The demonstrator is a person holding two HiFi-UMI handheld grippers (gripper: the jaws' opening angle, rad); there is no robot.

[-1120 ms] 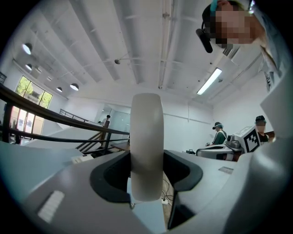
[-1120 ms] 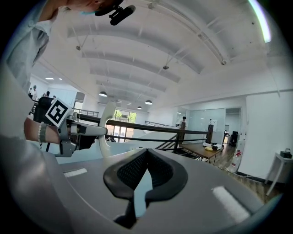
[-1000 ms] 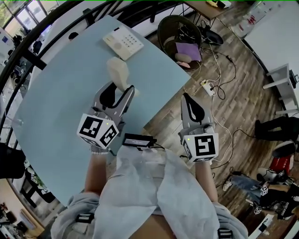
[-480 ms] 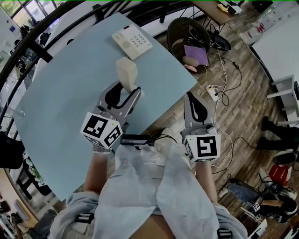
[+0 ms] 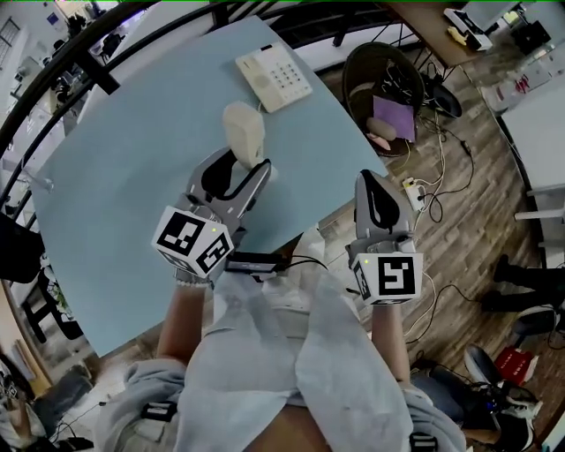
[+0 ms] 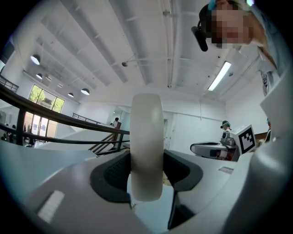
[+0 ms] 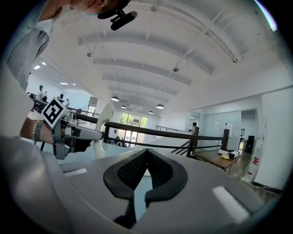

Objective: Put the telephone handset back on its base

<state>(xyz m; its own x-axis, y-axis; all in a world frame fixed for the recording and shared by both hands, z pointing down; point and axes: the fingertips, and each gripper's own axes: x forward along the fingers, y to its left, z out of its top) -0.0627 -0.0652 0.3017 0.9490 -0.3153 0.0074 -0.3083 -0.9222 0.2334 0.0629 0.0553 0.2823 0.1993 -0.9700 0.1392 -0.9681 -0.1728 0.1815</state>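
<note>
In the head view, the cream telephone handset (image 5: 244, 131) stands out of my left gripper (image 5: 244, 163), which is shut on its lower end above the light blue table (image 5: 132, 177). The white telephone base (image 5: 274, 78) with its keypad lies near the table's far corner, a short way beyond the handset. In the left gripper view the handset (image 6: 146, 128) stands edge-on between the jaws. My right gripper (image 5: 371, 182) is shut and holds nothing; it hangs off the table's right edge, over the floor. In the right gripper view, the left gripper (image 7: 68, 133) and the handset (image 7: 104, 125) show at the left.
A round dark chair (image 5: 388, 88) with a purple item in it stands right of the table. Cables and a power strip (image 5: 413, 188) lie on the wooden floor. A dark railing (image 5: 97, 66) runs behind the table. Another desk (image 5: 459, 22) is at the top right.
The head view has swung, so the table and base have slid rightward in the picture. The left gripper still holds the handset, about as far from the base. The right gripper stays shut.
</note>
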